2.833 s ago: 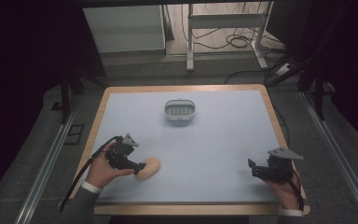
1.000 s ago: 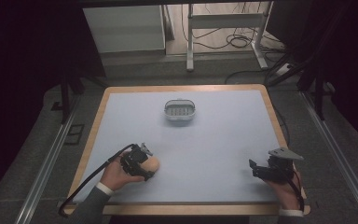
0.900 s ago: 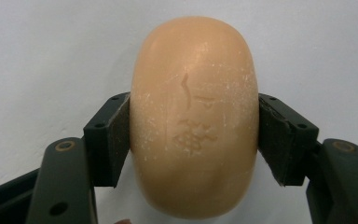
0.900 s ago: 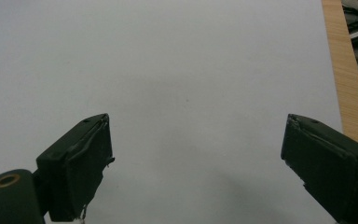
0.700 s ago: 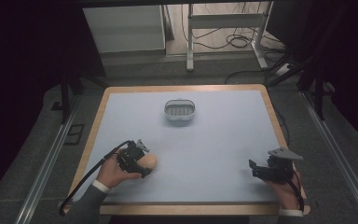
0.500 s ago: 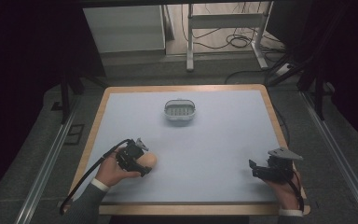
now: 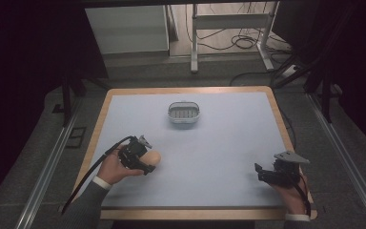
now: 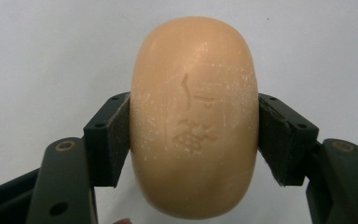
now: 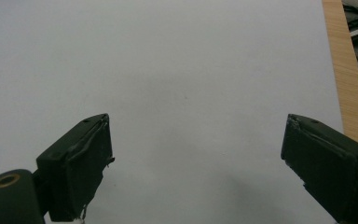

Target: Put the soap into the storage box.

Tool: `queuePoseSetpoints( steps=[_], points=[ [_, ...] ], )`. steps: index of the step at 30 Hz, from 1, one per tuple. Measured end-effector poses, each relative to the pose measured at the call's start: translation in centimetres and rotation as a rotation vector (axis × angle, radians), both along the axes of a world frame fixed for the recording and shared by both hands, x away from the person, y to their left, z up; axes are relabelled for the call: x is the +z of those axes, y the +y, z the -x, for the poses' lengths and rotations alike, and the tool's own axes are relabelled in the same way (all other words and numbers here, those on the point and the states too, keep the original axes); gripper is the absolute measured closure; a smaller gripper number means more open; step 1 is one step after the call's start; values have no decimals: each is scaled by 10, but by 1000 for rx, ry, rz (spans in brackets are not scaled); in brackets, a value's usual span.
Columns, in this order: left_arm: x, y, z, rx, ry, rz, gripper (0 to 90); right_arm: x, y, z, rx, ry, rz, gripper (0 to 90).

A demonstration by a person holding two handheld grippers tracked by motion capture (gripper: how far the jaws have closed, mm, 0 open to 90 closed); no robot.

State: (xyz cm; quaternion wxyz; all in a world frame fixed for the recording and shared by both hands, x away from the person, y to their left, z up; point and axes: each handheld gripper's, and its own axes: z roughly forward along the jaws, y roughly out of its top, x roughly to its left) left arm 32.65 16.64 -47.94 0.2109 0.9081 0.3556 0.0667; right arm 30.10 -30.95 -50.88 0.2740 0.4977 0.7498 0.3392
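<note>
The left gripper (image 8: pixel 193 140) is clamped on the peach-coloured oval soap bar (image 8: pixel 193 116), pads pressing both long sides, at the front-left part of the pale blue table mat (image 7: pixel 219 143). So the pick-up looks done. What is left, I judge, is to carry it to the small grey ribbed soap dish (image 7: pixel 184 113), well apart near the far middle, and let go there. The right gripper (image 9: pixel 196 163) rests w/ jaws spread wide and nothing between them.

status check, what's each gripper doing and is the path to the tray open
Left gripper shut on soap bar, near table's left front. Right gripper open, nothing between jaws. Tray sits mid-back; bare tabletop between soap and tray.
</note>
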Motion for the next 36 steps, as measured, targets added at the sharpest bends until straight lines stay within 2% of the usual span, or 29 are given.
queuePoseSetpoints(
  steps=[18,36],
  points=[
    [15,-2,-13,-7,-9,11,328,0,-1,1,-5,0,-11,85],
    [13,0,-24,-3,0,16,328,1,0,2,-11,-6,-13,85]
  ],
)
